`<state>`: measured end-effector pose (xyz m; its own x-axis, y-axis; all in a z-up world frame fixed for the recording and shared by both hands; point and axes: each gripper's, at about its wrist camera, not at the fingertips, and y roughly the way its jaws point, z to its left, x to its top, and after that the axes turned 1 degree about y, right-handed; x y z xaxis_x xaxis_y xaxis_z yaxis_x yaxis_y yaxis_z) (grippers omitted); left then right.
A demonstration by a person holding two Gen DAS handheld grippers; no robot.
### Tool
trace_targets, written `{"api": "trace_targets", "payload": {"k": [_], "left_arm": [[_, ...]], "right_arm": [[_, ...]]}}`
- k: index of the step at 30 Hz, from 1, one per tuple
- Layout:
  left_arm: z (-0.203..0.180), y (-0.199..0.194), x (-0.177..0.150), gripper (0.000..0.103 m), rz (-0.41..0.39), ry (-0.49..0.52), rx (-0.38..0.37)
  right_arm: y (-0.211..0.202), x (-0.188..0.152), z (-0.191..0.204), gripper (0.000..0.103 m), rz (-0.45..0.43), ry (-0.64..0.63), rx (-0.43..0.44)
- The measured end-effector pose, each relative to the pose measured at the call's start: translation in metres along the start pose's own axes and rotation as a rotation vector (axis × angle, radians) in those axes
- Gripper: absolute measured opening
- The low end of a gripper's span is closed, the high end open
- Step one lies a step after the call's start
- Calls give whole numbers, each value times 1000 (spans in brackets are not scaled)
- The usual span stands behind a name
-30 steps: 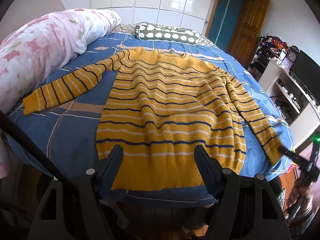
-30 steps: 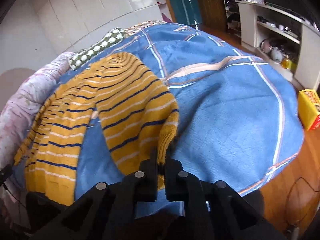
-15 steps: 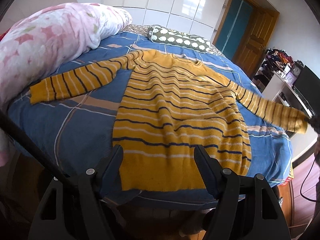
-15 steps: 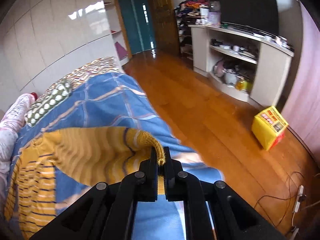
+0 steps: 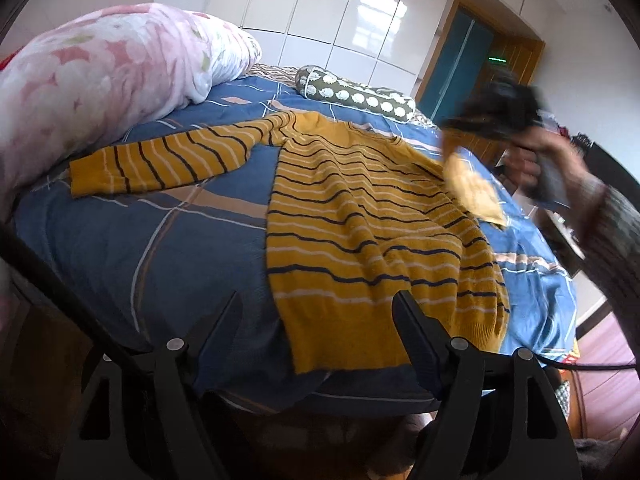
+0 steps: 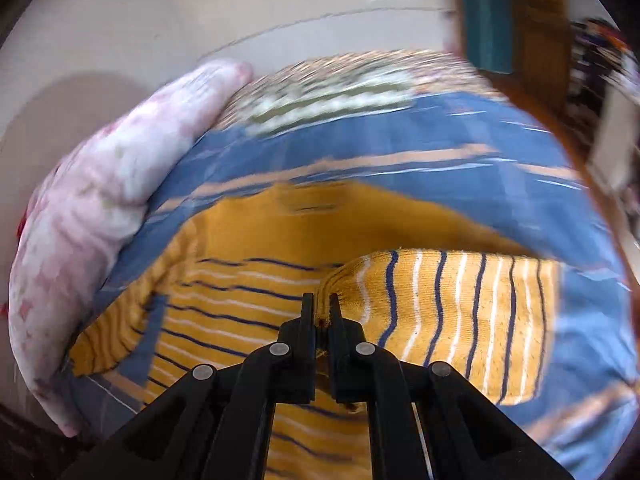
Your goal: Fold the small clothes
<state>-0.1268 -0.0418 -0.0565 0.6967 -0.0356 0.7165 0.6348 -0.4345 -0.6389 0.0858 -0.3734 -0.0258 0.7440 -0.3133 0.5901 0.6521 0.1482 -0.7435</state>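
Left wrist view. My left gripper [image 5: 316,304] hangs over the near edge of the bed [image 5: 120,248], fingers spread wide with nothing between them. The yellow striped sweater [image 5: 360,232] lies flat on the blue plaid cover, hem toward me and just beyond the fingertips, collar toward the far end. One sleeve [image 5: 160,158] is stretched out flat to the side, its cuff near the pink floral quilt [image 5: 88,84] heaped along that edge. A green patterned bolster [image 5: 356,94] lies across the head of the bed, well apart from the sweater. At the far right my right hand [image 5: 532,156] holds the right gripper [image 5: 496,108] above the sweater's shoulder; it is motion-blurred. A yellow piece of the other sleeve [image 5: 472,188] hangs under it, lifted off the cover.

Right wrist view. Frame heavily blurred apart from the gripper. My right gripper [image 6: 319,304] has its fingers drawn nearly together, pinching the ribbed cuff [image 6: 340,284] of the sleeve. The sleeve [image 6: 460,320] runs off to the right of the fingers, stripes crossing it, held above the sweater body [image 6: 240,308]. Beyond that the blue cover [image 6: 440,136], and the pink quilt [image 6: 88,216] along the left edge.
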Motion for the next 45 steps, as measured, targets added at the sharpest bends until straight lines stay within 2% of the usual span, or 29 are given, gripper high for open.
{"api": "trace_targets", "payload": {"k": [5,12,15,18,20,21,23,26,30,32,33,36,37,41,42,43,44,45], "left_arm": [[27,-7,-1,77,-30,-60,-50],[50,0,-5,78,-14,-101,-56],[56,2,-7,78,-8,-120,-48],[58,4,-8,78,-5,-137,-34],[55,3,-8,78,0,-131,-26],[55,4,-8,78,1,-128,-25],[53,3,-8,78,0,-119,-26],[51,4,-9,78,3,-114,-20],[49,5,-8,78,8,-117,-19],[47,9,-6,78,15,-115,-19],[46,10,-5,78,18,-116,-20],[40,14,-2,78,29,-117,-19],[38,16,-1,78,33,-116,-17],[27,18,6,78,57,-122,-16],[26,17,8,78,61,-124,-13],[25,16,12,78,64,-127,-3],[25,15,15,78,62,-128,9],[27,14,19,78,57,-126,26]], "right_arm": [[99,16,77,5,91,-68,27],[186,34,119,6,179,-97,-29],[200,36,126,18,208,-91,16],[188,38,138,20,203,-93,152],[167,36,149,33,166,-157,165],[158,34,150,36,151,-180,164],[131,26,140,43,134,-197,171],[96,6,109,44,120,-187,124],[38,-43,38,44,120,-130,100],[11,-70,-1,44,115,-102,48],[-5,-90,-26,44,104,-88,-14],[-36,-133,-77,48,69,-38,-128],[-40,-141,-86,55,71,-20,-132],[-35,-181,-118,56,124,78,-72],[-31,-190,-120,54,134,96,-39],[-31,-194,-119,40,118,97,-21],[-34,-197,-117,14,99,83,18],[-37,-199,-117,6,99,93,64]]}}
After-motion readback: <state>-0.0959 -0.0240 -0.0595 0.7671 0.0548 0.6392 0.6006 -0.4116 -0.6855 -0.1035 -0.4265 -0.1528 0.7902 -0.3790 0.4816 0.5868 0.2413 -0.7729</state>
